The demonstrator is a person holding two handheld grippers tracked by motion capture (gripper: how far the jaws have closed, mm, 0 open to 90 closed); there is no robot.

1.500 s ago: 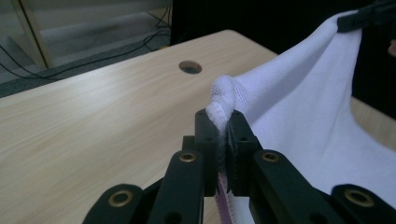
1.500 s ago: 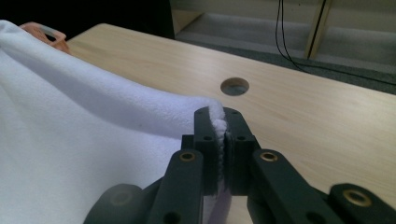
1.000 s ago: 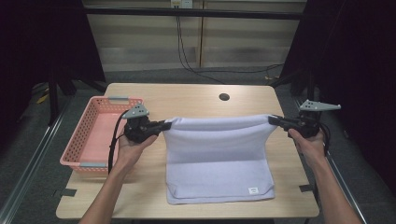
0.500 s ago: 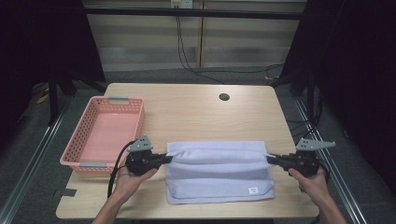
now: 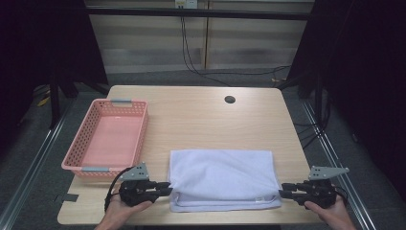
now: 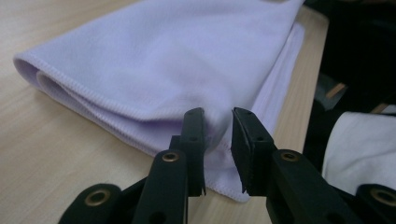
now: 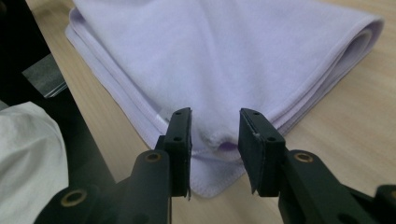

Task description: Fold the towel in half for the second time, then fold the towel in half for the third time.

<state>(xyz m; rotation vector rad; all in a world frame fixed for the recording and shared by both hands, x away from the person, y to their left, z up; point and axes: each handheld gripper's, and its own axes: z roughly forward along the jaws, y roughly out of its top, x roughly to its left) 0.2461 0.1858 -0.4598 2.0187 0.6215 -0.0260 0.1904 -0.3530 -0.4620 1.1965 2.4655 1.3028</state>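
Observation:
A pale lilac towel [image 5: 222,177] lies folded in half near the front edge of the wooden table [image 5: 201,120]. My left gripper [image 5: 165,188] is at its near left corner and my right gripper [image 5: 283,190] is at its near right corner, both low over the table. In the left gripper view the towel [image 6: 163,60] corner sits loose between the parted jaws of that gripper [image 6: 218,116]. In the right gripper view the towel [image 7: 224,51] corner likewise lies slack in the gap of that gripper [image 7: 215,116]. Both pairs of jaws have just been opening.
A pink plastic basket [image 5: 141,136] stands on the left side of the table, close behind my left gripper. A round cable hole [image 5: 230,99] is at the back of the table. The table's front edge runs just below the towel.
Both grippers carried the towel's raised edge toward the near side and down, folding it in half. Their jaws have parted and the corners now rest on the table.

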